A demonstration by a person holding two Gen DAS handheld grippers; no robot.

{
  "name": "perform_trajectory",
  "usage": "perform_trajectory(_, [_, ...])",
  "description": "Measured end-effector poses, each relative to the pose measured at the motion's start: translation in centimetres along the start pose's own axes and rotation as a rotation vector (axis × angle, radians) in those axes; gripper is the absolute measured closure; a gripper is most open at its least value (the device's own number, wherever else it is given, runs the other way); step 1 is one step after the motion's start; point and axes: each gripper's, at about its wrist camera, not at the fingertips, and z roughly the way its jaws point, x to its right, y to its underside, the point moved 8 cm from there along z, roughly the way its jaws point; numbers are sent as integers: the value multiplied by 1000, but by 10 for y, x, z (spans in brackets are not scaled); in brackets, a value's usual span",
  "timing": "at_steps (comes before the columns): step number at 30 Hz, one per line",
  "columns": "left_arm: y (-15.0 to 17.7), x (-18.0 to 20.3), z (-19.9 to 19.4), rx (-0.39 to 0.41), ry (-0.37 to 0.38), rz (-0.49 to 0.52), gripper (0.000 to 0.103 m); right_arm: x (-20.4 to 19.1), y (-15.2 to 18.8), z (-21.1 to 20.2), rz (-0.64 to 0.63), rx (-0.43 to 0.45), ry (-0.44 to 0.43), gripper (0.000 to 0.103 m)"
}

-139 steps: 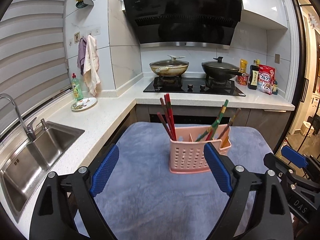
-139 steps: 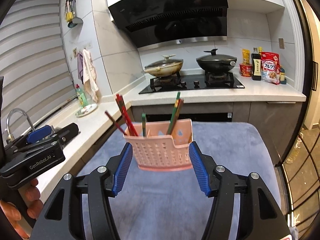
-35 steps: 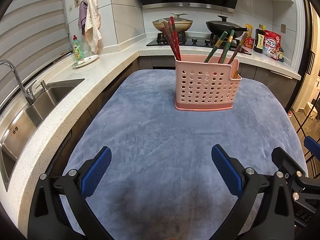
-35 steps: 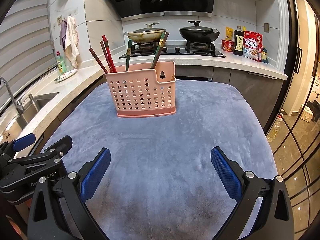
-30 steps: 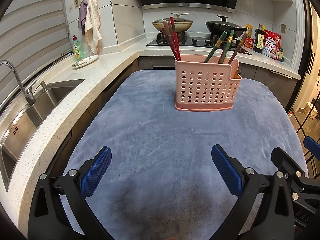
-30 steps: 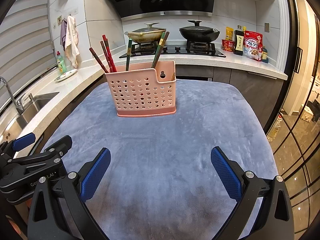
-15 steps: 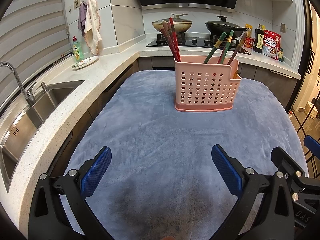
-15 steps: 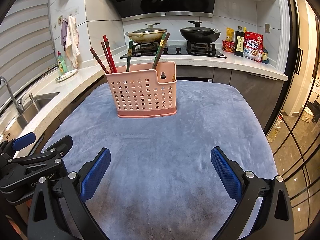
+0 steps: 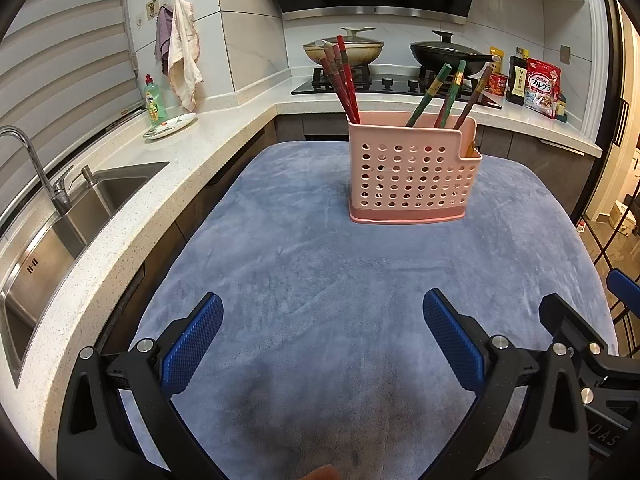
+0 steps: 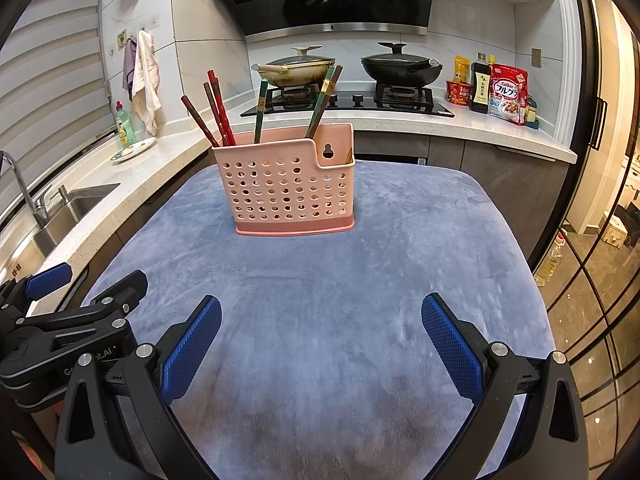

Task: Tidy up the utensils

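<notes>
- Blue-grey plush cloth point(image 9: 320, 264) is spread over the whole table, and most of it is left bare, so loads of open room is seen between the tongs and the holder.
- A pink perforated utensil holder point(image 9: 412, 176) is stood upright on the far middle of the cloth, well apart from both tongs, with clear cloth on every side of it.
- Reddish chopsticks point(image 9: 344, 76) are leaned out of the holder's left compartment; green and brown chopsticks point(image 9: 450, 92) are tilted out of the right part.
- The left tongs point(image 9: 322, 344) are held wide apart over the near edge of the cloth, nothing gripped between the blue pads.
- The right tongs point(image 10: 320, 344) are spread just as wide, also with nothing in them, and sit just beside the left ones.
- The cloth's left edge is run along a white speckled counter point(image 9: 132, 200), with a steel sink point(image 9: 60, 232) set into it further left.
- On the right the cloth is dropped off toward a glass door point(image 10: 592, 272) and floor, so no room is had there.
- Behind the holder, a hob with two lidded pans point(image 10: 348, 68) is seen, plus bottles and a cereal bag point(image 10: 508, 94) on the back counter; none of it is in the way.
</notes>
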Motion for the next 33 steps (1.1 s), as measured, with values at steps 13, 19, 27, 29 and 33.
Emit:
perform_trajectory(13, [-3,-1,0,2,-7,5,7,0,0,1,0,-2,0,6])
perform_trajectory(19, [-2,0,7,-10,-4,9,7,1,1,5,-1,-11,2,6])
perform_trajectory(27, [1,4,20,-37,6,-5,7,3,-1,14,-5,-21,7,6])
perform_trajectory(29, [0,6,24,-44,8,-4,7,4,-2,17,-7,-25,9,6])
perform_trajectory(33, [0,8,31,-48,3,3,7,5,-4,25,-8,-31,10,6])
